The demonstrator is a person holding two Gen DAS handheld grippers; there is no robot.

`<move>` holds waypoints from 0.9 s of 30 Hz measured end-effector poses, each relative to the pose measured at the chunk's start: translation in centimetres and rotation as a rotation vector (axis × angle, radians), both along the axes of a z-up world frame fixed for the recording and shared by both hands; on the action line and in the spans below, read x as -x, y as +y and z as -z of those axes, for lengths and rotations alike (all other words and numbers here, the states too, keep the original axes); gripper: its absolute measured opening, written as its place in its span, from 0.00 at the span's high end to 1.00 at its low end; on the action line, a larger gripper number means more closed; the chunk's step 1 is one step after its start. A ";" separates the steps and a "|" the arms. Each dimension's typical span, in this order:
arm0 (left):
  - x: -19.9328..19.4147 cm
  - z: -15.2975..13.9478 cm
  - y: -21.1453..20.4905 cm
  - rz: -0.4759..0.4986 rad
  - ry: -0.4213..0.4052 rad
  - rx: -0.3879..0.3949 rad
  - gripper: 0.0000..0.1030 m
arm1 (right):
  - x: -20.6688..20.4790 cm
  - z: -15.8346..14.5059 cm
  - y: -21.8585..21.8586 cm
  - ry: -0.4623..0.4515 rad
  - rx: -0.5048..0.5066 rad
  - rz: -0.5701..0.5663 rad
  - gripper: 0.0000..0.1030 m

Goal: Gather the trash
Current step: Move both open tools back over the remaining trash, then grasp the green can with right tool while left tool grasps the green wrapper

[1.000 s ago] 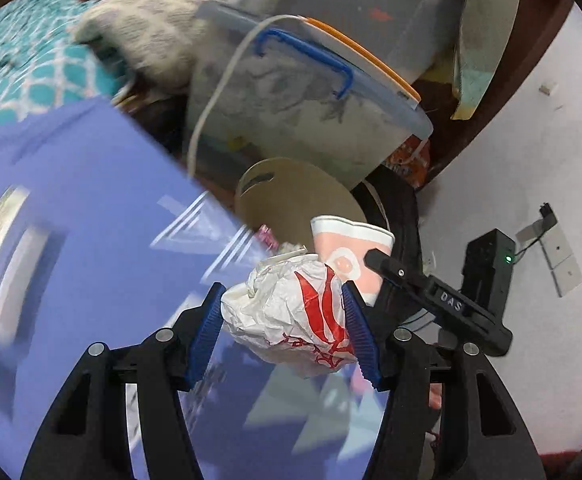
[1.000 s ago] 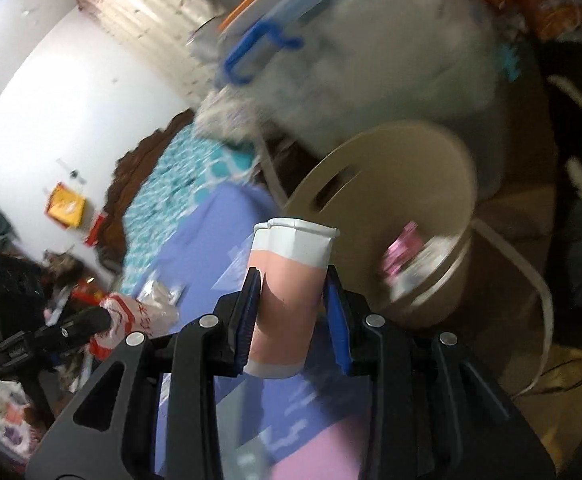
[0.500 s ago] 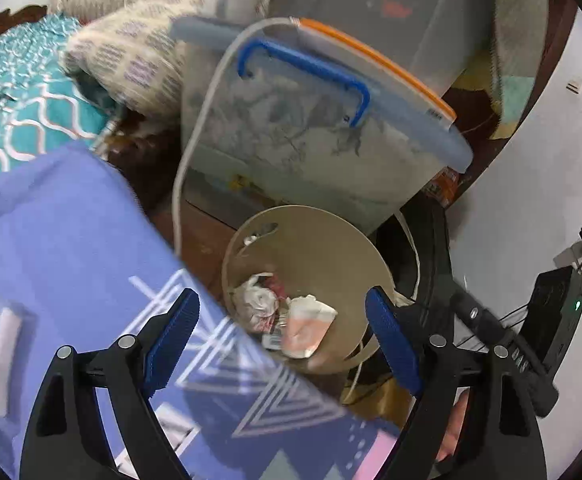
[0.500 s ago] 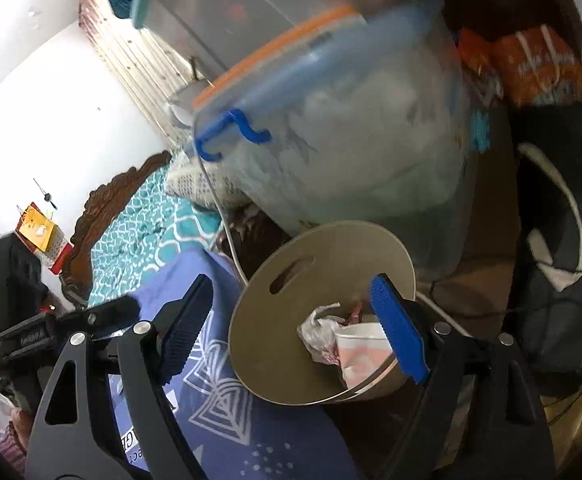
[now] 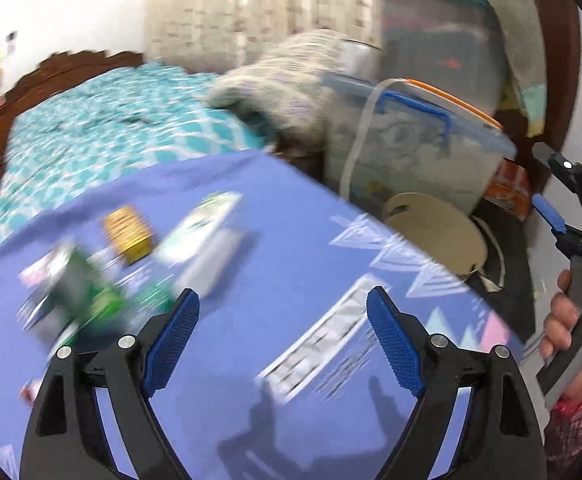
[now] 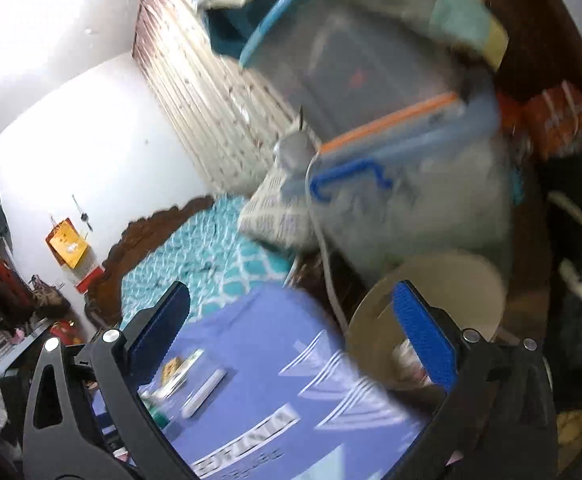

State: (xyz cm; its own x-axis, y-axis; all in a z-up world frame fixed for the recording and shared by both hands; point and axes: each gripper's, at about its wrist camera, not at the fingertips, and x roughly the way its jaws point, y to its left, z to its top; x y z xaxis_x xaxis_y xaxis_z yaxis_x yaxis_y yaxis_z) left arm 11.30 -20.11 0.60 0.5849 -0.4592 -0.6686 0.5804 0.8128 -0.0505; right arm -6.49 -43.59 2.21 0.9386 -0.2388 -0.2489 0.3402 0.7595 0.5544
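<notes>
Left wrist view: both my grippers empty over the purple mat.

My left gripper (image 5: pixel 283 340) has its fingers apart, nothing between; my right gripper (image 6: pixel 291 344) is opening, empty too. Blurred packets (image 5: pixel 131 232) lie on the mat (image 5: pixel 291 240), and beyond its edge stands the beige bin (image 5: pixel 439 232).

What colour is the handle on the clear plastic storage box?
Blue. The storage box's curved plastic handle shows best in the right wrist view.

Purple cloth (image 5: pixel 275 264) matt; storage bin (image 5: pixel 419 148) translucent plastic.
</notes>
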 end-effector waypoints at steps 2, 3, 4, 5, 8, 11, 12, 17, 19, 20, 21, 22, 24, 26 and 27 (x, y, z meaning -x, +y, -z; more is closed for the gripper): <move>0.5 0.3 4.2 -0.068 -0.001 -0.007 0.19 | -1.2 0.3 1.6 0.025 0.000 -0.044 0.03; 0.7 0.5 6.5 -0.103 0.005 -0.008 0.18 | -1.9 0.5 2.8 0.037 0.004 -0.072 0.03; 0.8 0.6 8.5 -0.136 0.014 -0.005 0.18 | -2.7 0.6 4.0 0.047 0.008 -0.102 0.03; 1.0 0.8 10.4 -0.165 0.023 0.001 0.18 | -3.3 0.7 5.0 0.056 0.011 -0.129 0.04; 1.2 1.3 16.5 -0.269 0.057 0.027 0.18 | -5.8 0.8 9.1 0.097 0.025 -0.231 0.08; 1.1 2.3 21.8 -0.367 0.102 0.064 0.18 | -7.9 1.1 13.0 0.138 0.053 -0.346 0.20; 1.1 2.5 23.0 -0.388 0.112 0.074 0.18 | -8.8 1.3 14.5 0.157 0.069 -0.397 0.22; 0.8 2.8 27.0 -0.438 0.138 0.148 0.19 | -12.9 2.7 20.6 0.251 0.117 -0.583 0.35; 0.5 2.3 26.8 -0.419 0.118 0.154 0.20 | -14.7 3.1 23.1 0.284 0.162 -0.634 0.35; 0.2 2.0 26.2 -0.407 0.104 0.147 0.22 | -15.6 3.3 24.1 0.301 0.187 -0.655 0.35; 0.0 1.8 25.4 -0.395 0.088 0.131 0.23 | -16.8 3.4 25.4 0.323 0.213 -0.686 0.35; -0.2 1.7 24.8 -0.388 0.084 0.127 0.23 | -17.9 3.5 26.6 0.342 0.229 -0.712 0.35; -0.4 1.4 24.0 -0.365 0.080 0.146 0.23 | -20.2 4.0 29.1 0.376 0.268 -0.746 0.35; -0.2 1.4 23.4 -0.356 0.070 0.146 0.23 | -22.4 4.8 31.4 0.416 0.335 -0.752 0.35; 0.1 1.4 23.4 -0.356 0.065 0.138 0.23 | -23.3 5.3 32.0 0.434 0.363 -0.742 0.35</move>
